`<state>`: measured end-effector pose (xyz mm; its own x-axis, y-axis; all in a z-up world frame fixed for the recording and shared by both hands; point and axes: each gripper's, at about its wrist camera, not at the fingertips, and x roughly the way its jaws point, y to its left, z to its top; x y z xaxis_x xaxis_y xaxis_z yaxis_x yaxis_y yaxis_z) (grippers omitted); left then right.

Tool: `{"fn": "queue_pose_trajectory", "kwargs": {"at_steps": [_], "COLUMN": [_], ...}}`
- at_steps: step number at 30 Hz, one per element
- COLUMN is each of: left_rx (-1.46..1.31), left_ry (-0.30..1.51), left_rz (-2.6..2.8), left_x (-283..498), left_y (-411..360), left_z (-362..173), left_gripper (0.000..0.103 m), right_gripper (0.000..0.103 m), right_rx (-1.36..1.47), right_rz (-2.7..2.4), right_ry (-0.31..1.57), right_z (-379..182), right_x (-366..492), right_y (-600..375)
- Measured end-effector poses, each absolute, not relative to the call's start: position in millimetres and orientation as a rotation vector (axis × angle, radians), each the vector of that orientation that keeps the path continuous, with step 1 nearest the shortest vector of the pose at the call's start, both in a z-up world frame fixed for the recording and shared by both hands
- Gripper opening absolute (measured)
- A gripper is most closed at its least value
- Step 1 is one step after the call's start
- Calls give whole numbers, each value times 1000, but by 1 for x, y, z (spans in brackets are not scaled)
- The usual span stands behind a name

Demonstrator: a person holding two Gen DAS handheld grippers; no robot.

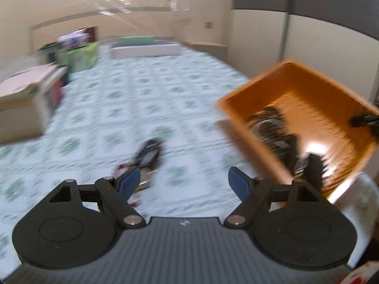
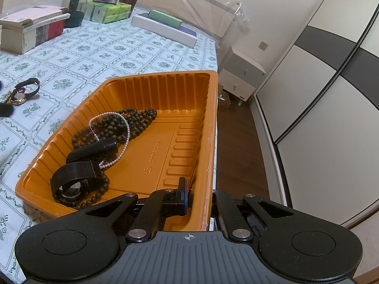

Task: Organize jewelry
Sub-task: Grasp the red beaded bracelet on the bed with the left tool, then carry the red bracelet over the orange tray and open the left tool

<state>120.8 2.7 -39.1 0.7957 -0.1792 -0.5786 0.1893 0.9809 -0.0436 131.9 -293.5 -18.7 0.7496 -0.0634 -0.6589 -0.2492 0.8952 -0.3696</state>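
My right gripper [image 2: 200,195] is shut on the right wall of the orange tray [image 2: 165,87], one finger inside and one outside. In the tray lie dark bead strands [image 2: 132,120], a pearl strand [image 2: 126,132], a black mesh-band watch [image 2: 73,184] and a black tube [image 2: 94,150]. A gold watch with a black strap [image 2: 23,92] lies on the tablecloth to the left, beside red beads. The left wrist view is blurred. There my left gripper [image 1: 184,182] is open and empty, low over the cloth, with that watch [image 1: 148,156] just ahead of it and the tray [image 1: 239,108] to its right.
A stack of books [image 2: 30,30], green tissue packs [image 2: 109,11], a dark jar [image 2: 73,4] and flat boxes [image 2: 163,28] stand at the back of the table. The tray sits at the table's right edge. Beyond the edge are a nightstand [image 2: 241,75] and wardrobe doors [image 2: 308,82].
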Motion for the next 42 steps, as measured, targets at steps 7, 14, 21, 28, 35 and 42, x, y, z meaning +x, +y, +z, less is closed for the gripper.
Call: {"fn": "queue_pose_trajectory", "kwargs": {"at_steps": [7, 14, 21, 28, 35, 42], "left_rx": [39, 98, 115, 145, 149, 185], "left_ry": [654, 672, 678, 687, 713, 722], "left_rz": [-67, -65, -74, -81, -82, -90], "left_x": [125, 134, 143, 151, 150, 128], "left_y": [43, 42, 35, 30, 35, 45], "left_z": [-52, -62, -68, -74, -75, -73], "left_gripper": [78, 67, 39, 23, 4, 4], "right_gripper": [4, 4, 4, 4, 4, 4], "right_rx": [-469, -471, -473, -473, -473, -472], "right_rz": [104, 104, 104, 104, 104, 104], "right_ry": [722, 721, 721, 721, 721, 720], "right_z": [-20, -20, -21, -20, -20, -21], "right_x": [131, 131, 130, 130, 130, 130], "right_y": [-294, -294, -294, -294, -294, -295]}}
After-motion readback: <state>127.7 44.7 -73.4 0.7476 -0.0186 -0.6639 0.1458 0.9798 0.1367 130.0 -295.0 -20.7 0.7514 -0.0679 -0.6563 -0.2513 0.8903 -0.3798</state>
